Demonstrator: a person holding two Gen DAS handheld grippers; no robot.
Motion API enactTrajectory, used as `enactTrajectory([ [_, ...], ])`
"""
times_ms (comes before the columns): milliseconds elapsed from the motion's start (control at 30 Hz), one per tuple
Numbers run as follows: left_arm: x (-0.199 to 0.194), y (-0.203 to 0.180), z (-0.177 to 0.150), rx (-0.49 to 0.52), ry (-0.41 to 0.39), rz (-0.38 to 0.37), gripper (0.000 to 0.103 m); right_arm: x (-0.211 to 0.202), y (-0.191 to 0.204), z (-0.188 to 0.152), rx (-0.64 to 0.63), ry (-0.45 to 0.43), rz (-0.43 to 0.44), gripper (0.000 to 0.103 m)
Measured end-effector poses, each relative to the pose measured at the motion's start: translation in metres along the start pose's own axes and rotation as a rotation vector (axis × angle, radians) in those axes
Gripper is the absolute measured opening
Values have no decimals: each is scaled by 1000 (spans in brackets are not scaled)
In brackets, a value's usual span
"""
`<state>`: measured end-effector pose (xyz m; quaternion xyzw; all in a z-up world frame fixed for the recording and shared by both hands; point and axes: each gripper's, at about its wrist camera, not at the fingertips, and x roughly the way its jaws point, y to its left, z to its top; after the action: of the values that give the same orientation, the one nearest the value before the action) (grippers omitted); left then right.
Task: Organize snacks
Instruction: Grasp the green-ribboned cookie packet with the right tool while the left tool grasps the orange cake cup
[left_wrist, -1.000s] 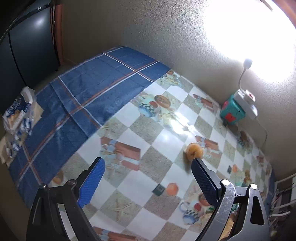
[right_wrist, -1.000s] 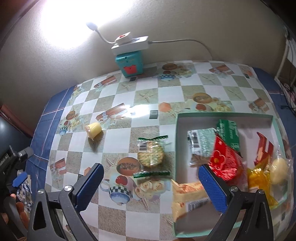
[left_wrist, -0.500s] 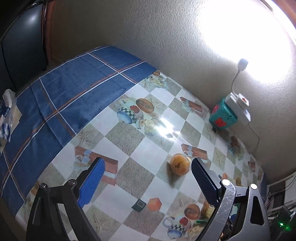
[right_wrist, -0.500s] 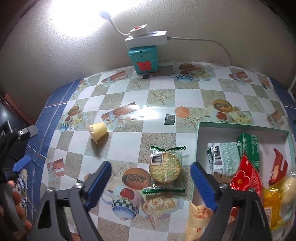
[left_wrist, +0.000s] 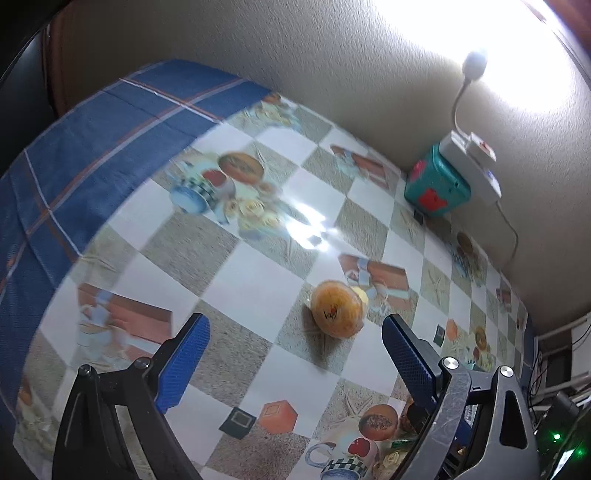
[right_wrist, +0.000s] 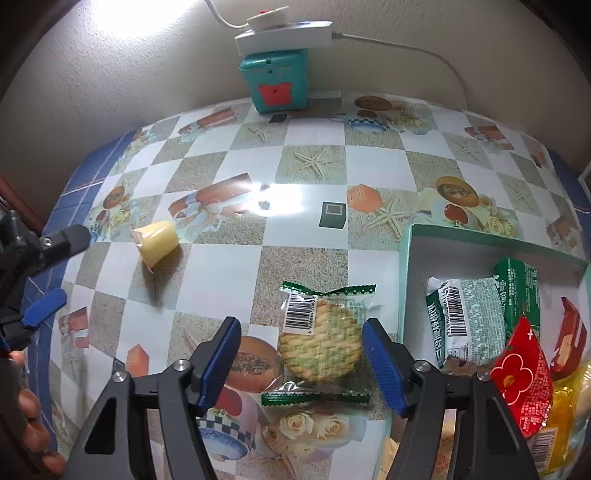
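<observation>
Right gripper (right_wrist: 301, 338) jaws apart, just been closing, straddling the wrapped round cracker (right_wrist: 320, 341); pads not yet touching it. Cracker lies flat on the surface (right_wrist: 229, 273), just beside the left wall of the green box (right_wrist: 480, 243), which sits at the surface's right side and holds other snack packs. Left gripper (left_wrist: 295, 336) wide apart, nothing held, yellow jelly cup (left_wrist: 338, 308) lying on its side just ahead, toward the surface's left part.

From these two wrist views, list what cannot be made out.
- Right view: the orange packet in the pale green cardboard box hides behind the right claw.
- Right view: the yellow wrapped snack is cut by the edge.
- Left view: print on the round yellow pudding cup is blurred.
</observation>
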<state>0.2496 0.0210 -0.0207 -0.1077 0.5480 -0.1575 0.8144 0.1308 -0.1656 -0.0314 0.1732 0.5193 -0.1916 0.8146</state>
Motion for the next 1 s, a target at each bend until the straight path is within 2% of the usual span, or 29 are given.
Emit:
enactTrajectory([
  [100,12,-1,-1,-9,18,-11,94,3,-2,1,13,5,0,71],
  [200,20,-5,0,-8,15,-3,94,7,-6,2,25,11,-2,65],
  [267,24,-9,2,-1,15,-20,94,10,-7,3,32,20,12,63],
  [333,30,-13,1,10,14,-41,94,16,-8,2,37,32,31,56],
  [467,41,-20,3,41,0,-50,92,19,-5,3,23,21,37,55],
  [567,48,-24,2,63,-4,-38,78,20,-3,4,14,12,39,55],
  [667,54,-27,0,83,-4,-26,73,20,-3,5,13,6,42,55],
  [767,59,-31,-4,90,9,-22,61,20,-2,7,8,4,42,55],
  [867,60,-29,-5,81,6,-19,58,20,-2,7,7,4,42,55],
  [933,58,-25,-4,59,3,-38,51,20,-1,7,3,4,37,55],
  [1000,57,-21,-4,47,-2,-48,50,19,-1,6,-1,4,33,54],
])
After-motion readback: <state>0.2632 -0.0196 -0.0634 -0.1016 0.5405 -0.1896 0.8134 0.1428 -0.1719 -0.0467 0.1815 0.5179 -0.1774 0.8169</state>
